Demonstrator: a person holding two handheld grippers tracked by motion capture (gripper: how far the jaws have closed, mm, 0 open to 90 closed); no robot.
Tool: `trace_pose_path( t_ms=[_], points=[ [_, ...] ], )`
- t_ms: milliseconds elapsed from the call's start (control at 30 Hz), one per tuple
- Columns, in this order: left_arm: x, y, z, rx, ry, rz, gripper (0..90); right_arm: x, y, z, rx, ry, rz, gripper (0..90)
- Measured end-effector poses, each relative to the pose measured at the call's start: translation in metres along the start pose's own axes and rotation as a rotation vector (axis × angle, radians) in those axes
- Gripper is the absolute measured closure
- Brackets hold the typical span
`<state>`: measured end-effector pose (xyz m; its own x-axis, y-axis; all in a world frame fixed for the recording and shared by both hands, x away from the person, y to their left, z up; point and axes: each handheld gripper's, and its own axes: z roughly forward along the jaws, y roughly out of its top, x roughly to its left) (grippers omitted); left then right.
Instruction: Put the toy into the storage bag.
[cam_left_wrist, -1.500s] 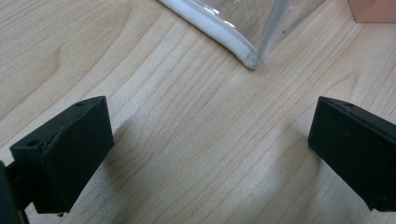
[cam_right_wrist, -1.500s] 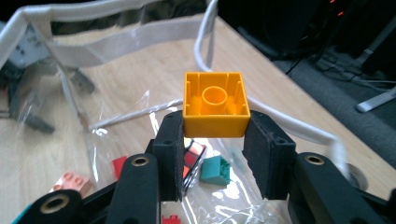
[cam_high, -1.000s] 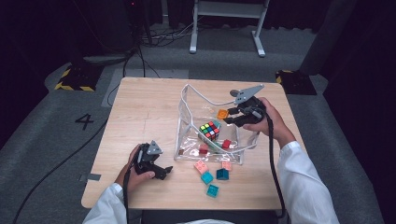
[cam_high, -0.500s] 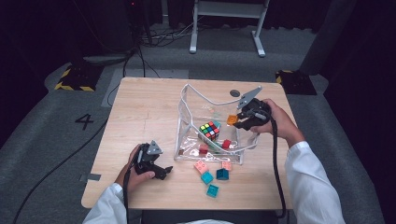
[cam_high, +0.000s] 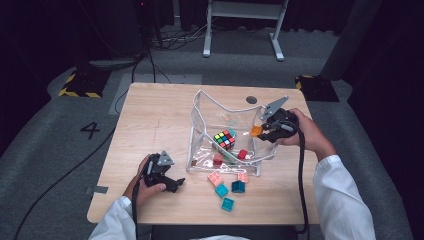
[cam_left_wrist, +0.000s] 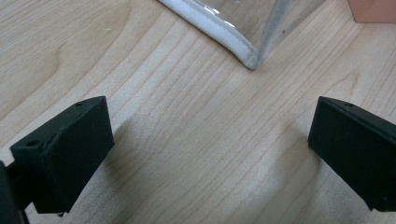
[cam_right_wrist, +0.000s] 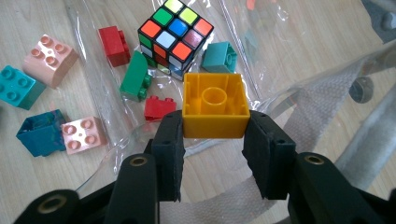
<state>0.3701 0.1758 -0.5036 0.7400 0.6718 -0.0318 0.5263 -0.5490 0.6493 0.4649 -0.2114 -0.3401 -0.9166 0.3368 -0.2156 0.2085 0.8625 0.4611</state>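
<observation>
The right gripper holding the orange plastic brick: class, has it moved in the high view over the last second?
Yes, slightly. The right gripper carries the orange plastic brick further left, over the rim of the clear plastic bag, toward the multicoloured puzzle cube.

Lighting's pretty uneven in the high view: the pale wooden table (cam_high: 150, 125) is lit from above while the grey floor and everything behind it drops off into near black. That view is soft and a bit grainy too, so small stuff looks mushy. The clear plastic bag with white trim (cam_high: 210, 107) throws little white glints. Left gripper view is bright and even, with soft grey shadows on the wood under the black jaws. Right gripper view is sharp in the middle, the black jaws at the bottom edge slightly blurred.
</observation>
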Motion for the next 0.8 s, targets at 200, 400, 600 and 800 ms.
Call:
trace_pose_path(
  t_ms=[200, 400, 600, 800],
  points=[
    [0.0, 0.0, 0.0, 0.0, 0.0, 0.0, 0.1, 0.005, -0.003, -0.007, -0.059, -0.02, 0.017, 52.2],
    [0.0, 0.0, 0.0, -0.001, 0.0, -0.002, 0.1, 0.01, -0.013, -0.019, -0.135, -0.023, 0.032, 44.2],
    [0.0, 0.0, 0.0, 0.0, 0.0, -0.001, 0.1, 0.016, -0.03, -0.034, -0.245, -0.051, 0.08, 38.6],
    [0.0, 0.0, 0.0, -0.001, 0.0, -0.002, 0.1, 0.02, -0.044, -0.055, -0.356, -0.102, 0.126, 34.2]
  ],
)
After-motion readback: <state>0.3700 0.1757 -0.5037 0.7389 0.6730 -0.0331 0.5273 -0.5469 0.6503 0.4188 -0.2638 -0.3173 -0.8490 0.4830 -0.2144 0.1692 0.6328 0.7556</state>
